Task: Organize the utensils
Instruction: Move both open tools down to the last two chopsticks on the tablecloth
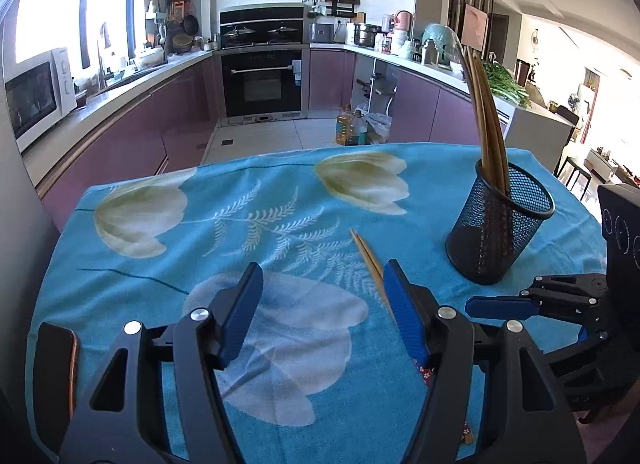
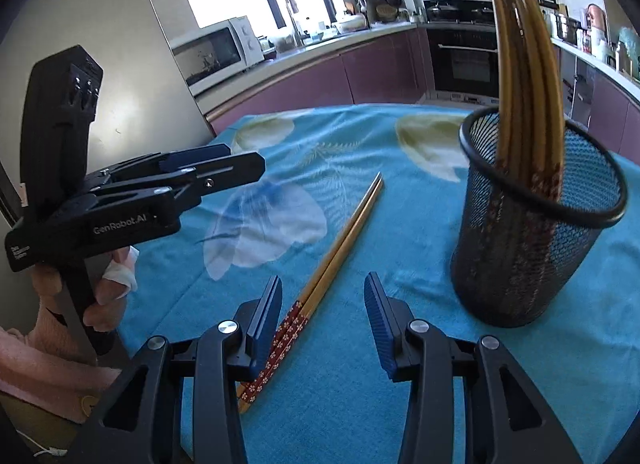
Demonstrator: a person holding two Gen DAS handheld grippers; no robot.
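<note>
A pair of wooden chopsticks (image 2: 340, 252) with red flowered ends lies on the blue floral tablecloth (image 2: 360, 404). My right gripper (image 2: 323, 284) is open just above them; the red ends pass between its jaws, close to the left finger (image 2: 268, 316), and no pad presses on them. A black mesh cup (image 2: 532, 232) stands upright to the right and holds several chopsticks (image 2: 528, 84). My left gripper (image 1: 323, 280) is open over the cloth with nothing between its jaws. The chopstick tips (image 1: 366, 254) run past its right finger (image 1: 404, 304). The mesh cup (image 1: 500, 224) stands at the right.
A dark phone (image 1: 56, 376) lies at the table's near left edge. A hand (image 2: 108, 292) holds the left gripper. Beyond the table's far edge are oil bottles (image 1: 352, 128) on the floor, purple cabinets and an oven (image 1: 262, 80).
</note>
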